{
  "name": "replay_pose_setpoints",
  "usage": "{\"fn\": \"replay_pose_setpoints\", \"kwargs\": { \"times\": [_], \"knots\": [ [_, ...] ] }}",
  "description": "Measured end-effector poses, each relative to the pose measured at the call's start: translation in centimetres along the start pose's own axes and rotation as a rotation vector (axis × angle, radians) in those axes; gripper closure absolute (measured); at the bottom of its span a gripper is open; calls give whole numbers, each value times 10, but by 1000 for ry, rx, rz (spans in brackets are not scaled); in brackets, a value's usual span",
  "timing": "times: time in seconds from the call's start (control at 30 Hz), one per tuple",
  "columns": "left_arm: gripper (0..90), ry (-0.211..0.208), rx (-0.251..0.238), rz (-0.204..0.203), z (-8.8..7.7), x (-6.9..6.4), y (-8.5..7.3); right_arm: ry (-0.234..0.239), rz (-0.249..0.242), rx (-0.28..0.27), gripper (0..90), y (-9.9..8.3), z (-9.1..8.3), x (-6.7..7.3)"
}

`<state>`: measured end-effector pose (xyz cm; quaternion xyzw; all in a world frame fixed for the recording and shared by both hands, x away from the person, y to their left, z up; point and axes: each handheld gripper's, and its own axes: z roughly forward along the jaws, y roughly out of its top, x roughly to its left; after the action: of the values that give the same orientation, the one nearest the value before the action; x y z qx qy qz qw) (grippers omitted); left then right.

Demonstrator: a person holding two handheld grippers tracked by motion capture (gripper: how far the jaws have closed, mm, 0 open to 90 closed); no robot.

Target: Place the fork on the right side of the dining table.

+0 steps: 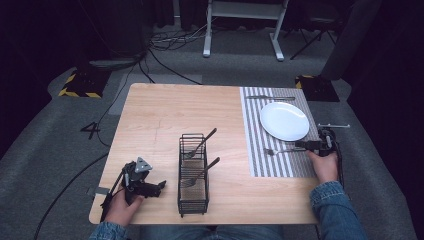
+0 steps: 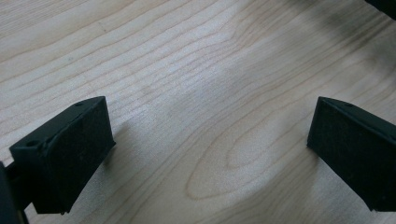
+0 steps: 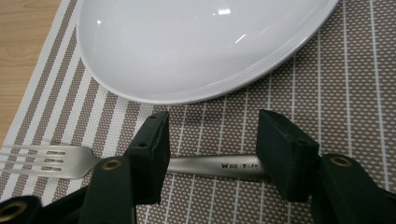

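A fork (image 1: 280, 150) lies flat on the striped placemat (image 1: 260, 165) at the right side of the wooden table (image 1: 155, 115), just on the near side of the white plate (image 1: 284, 120). Its long axis runs left-right across the table: tines point left, toward the table's middle, and the handle points right.

The right gripper (image 1: 309, 145) sits low over the placemat at the fork's handle end. In the right gripper view the jaws stand apart, one on each side of the handle (image 3: 219, 167), which lies crosswise between them. Whether a pad (image 3: 152, 156) touches the handle cannot be told.

The left gripper (image 1: 157, 188) rests at the near left of the table, aimed toward the wire caddy (image 1: 193, 175). Its jaws are wide open over bare wood, holding nothing.

The caddy stands near the table's middle with two utensils leaning in it, handles angled up and to the right. A knife (image 1: 270, 97) lies on the placemat beyond the plate, long axis left-right.
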<state>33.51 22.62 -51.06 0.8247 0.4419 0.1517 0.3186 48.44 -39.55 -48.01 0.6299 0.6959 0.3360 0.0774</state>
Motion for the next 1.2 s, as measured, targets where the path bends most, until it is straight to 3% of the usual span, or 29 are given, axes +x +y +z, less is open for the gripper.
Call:
{"fn": "replay_pose_setpoints", "kwargs": {
  "times": [0.1,0.27,0.7,1.2],
  "knots": [
    [3,0,0,0,0,0,0,-10,6,-2,454,-1,-4,0],
    [3,0,0,1,0,0,0,4,-47,-78,455,-2,-21,10],
    [3,0,1,-1,0,0,0,104,-230,-194,433,-13,-83,66],
    [3,-1,1,-1,0,0,0,208,-364,-194,406,-37,-110,116]
  ]
}}
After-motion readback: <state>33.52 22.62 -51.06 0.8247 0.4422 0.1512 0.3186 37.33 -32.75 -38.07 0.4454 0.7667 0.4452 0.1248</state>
